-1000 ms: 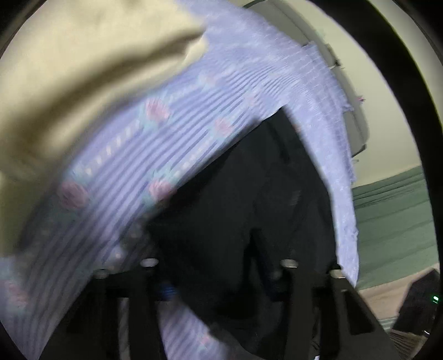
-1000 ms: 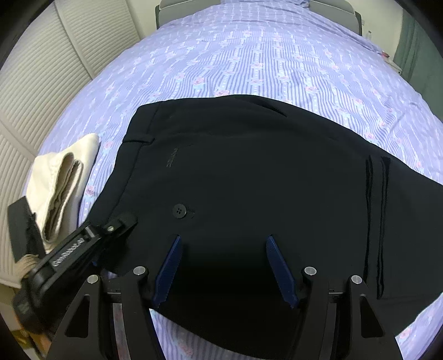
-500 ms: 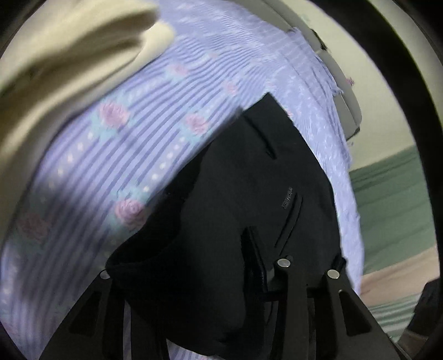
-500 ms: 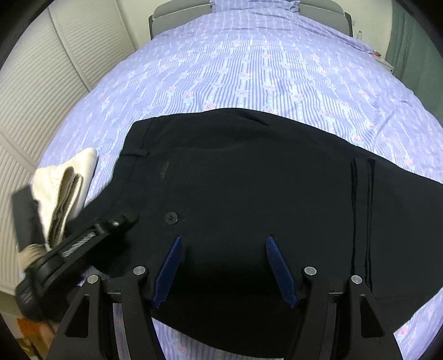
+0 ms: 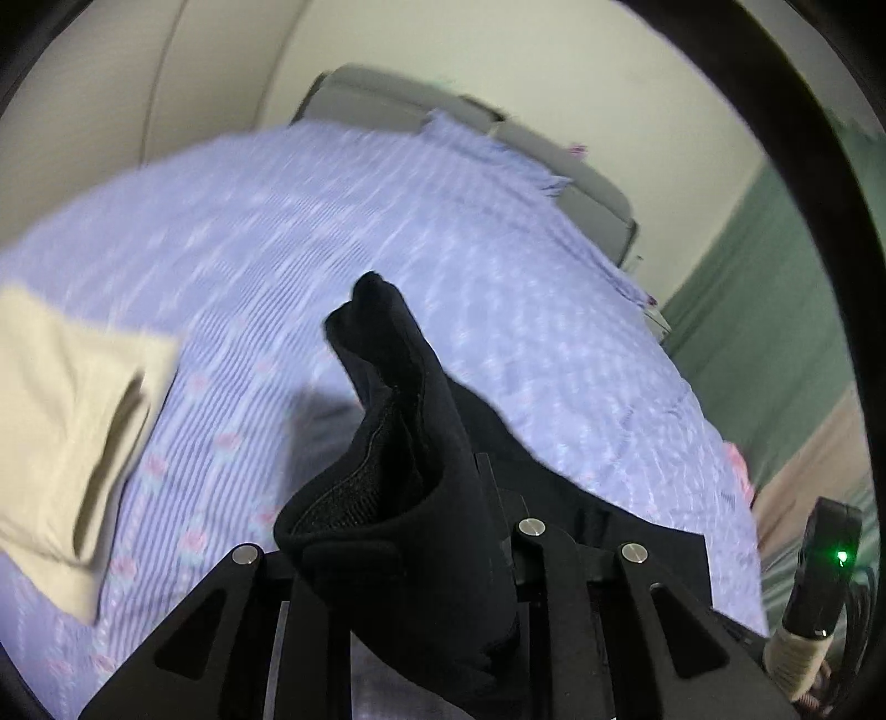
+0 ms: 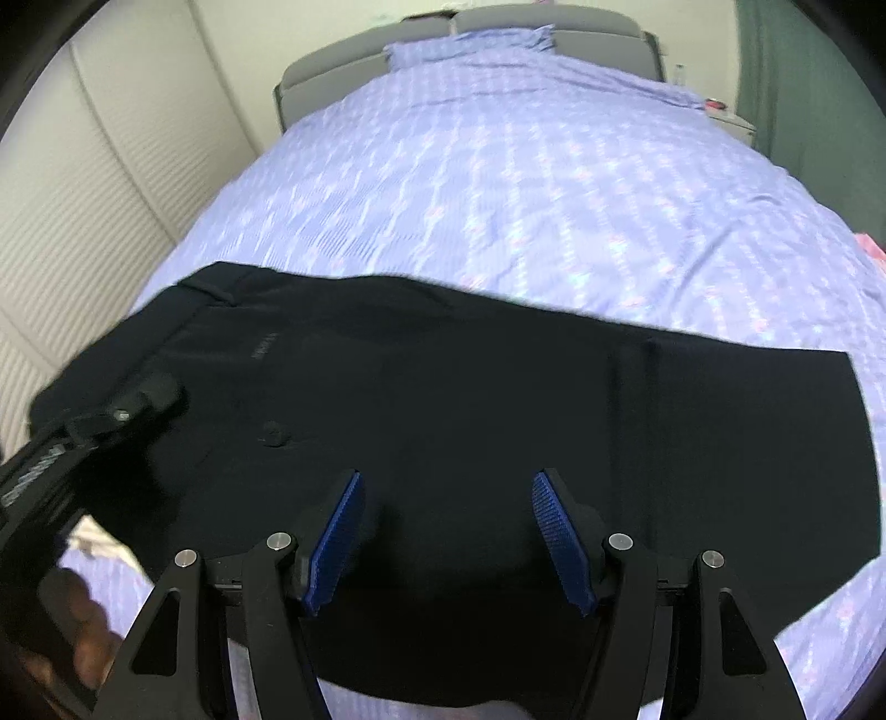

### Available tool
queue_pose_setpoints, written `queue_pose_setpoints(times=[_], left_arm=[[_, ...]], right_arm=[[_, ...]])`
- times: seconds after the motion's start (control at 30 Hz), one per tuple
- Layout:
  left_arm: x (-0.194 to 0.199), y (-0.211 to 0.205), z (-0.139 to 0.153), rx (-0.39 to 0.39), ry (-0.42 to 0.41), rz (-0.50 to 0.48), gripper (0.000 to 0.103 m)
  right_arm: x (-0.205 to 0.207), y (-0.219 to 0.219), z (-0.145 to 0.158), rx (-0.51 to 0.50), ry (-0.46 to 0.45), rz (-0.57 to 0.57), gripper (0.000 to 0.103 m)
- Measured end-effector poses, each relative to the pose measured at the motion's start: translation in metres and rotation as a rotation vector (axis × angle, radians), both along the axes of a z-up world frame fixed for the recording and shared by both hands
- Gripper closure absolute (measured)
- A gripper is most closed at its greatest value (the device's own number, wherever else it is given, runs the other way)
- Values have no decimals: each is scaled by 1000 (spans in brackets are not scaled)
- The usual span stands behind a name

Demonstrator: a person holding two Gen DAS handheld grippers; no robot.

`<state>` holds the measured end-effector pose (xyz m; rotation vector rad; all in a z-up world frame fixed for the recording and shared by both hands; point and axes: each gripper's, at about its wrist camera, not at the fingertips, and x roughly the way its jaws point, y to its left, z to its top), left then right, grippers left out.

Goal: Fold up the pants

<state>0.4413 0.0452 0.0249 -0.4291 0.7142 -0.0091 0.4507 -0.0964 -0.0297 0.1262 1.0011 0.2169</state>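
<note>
Black pants (image 6: 470, 387) lie spread across the lilac striped bed (image 6: 526, 166), waistband to the left. My left gripper (image 5: 410, 531) is shut on the waistband corner of the pants (image 5: 398, 432) and holds it lifted off the bed; it also shows in the right wrist view (image 6: 127, 410) at the pants' left edge. My right gripper (image 6: 448, 531) is open with blue pads (image 6: 559, 543), hovering over the near middle of the pants and holding nothing.
A folded cream garment (image 5: 61, 421) lies on the bed left of the pants. A grey headboard (image 6: 470, 33) is at the far end. Ribbed white wardrobe doors (image 6: 72, 221) stand left, a green curtain (image 5: 786, 310) right.
My left gripper has closed on the waistband corner and raised it, tilting up toward the headboard. My right gripper has stayed open and shifted slightly, with the pants sitting lower in its view.
</note>
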Motion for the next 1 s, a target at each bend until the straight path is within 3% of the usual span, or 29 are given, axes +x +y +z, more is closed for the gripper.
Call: queue_pose_setpoints(times=[0.17,0.3,0.53,0.77,1.0], left_arm=[[7,-61,42,105,-83,-86,82],[8,-110,70,139,-147,-162,83],[13,-215,94,205,-198,-294,83],[29,-329,59,219,-132,-457,83],[42,-408,-32,234,107,-574,83]], right_arm=[[-4,-53,21,10,-42,-56,39],[-7,-103,32,21,-66,-102,39],[-14,-195,40,45,-70,-194,39],[-14,-298,31,22,-51,-293,39],[-20,-364,-6,-28,27,-329,39]])
